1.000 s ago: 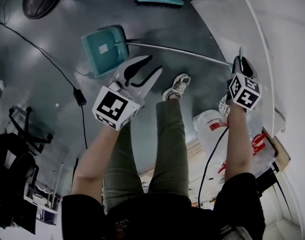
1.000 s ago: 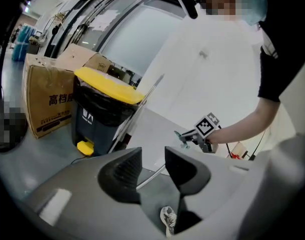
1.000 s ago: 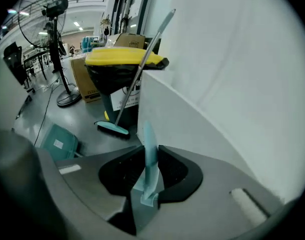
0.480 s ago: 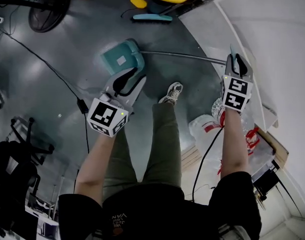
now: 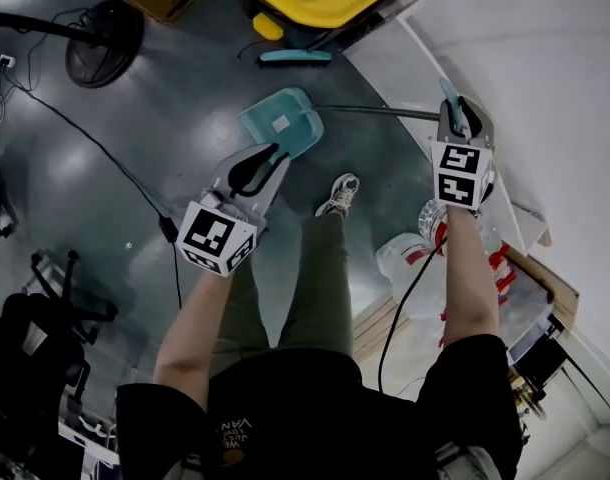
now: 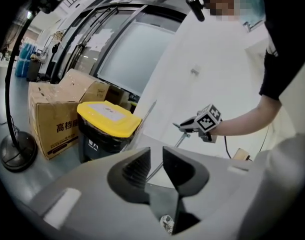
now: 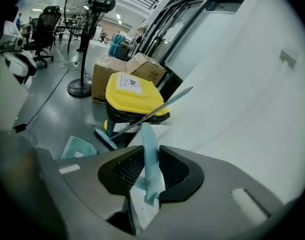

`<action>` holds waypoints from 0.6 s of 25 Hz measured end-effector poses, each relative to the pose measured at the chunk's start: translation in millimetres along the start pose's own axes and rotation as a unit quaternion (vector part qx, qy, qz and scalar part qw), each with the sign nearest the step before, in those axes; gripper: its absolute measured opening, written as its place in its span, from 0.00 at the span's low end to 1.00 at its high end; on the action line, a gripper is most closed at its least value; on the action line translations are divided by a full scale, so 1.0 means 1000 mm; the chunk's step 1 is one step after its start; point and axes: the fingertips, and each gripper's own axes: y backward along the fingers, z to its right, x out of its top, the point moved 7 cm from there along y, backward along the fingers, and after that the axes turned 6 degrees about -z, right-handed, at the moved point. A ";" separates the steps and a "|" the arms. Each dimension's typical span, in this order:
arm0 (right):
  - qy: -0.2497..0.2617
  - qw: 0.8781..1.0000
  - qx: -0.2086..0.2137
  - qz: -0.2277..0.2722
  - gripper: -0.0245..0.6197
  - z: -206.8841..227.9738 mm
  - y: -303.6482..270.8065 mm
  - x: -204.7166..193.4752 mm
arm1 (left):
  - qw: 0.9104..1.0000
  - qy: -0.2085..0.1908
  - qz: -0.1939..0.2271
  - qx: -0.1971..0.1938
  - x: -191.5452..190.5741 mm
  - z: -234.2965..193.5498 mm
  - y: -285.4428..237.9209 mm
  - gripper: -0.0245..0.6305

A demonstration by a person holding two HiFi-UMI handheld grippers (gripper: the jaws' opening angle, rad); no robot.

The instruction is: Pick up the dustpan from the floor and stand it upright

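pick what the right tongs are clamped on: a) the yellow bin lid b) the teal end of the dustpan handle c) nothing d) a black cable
B: in the right gripper view the teal handle end stands pinched between the right tongs, and the head view shows the pole running from there to the dustpan.

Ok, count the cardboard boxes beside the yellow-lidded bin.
2. A large cardboard box stands left of the yellow-lidded bin in the right gripper view; a second cardboard box sits just behind it. More may be hidden behind them.
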 end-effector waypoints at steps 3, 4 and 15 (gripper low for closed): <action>0.021 1.000 -0.011 0.004 0.17 0.005 0.002 0.008 | 1.000 -0.004 0.002 -0.006 0.007 0.004 0.006 0.23; 0.032 0.999 -0.013 0.005 0.17 0.006 0.002 0.011 | 1.000 -0.004 0.000 -0.007 0.008 0.005 0.008 0.22; 0.084 0.996 -0.037 -0.010 0.18 0.019 -0.005 0.017 | 1.000 -0.009 -0.010 -0.020 0.023 0.020 0.018 0.18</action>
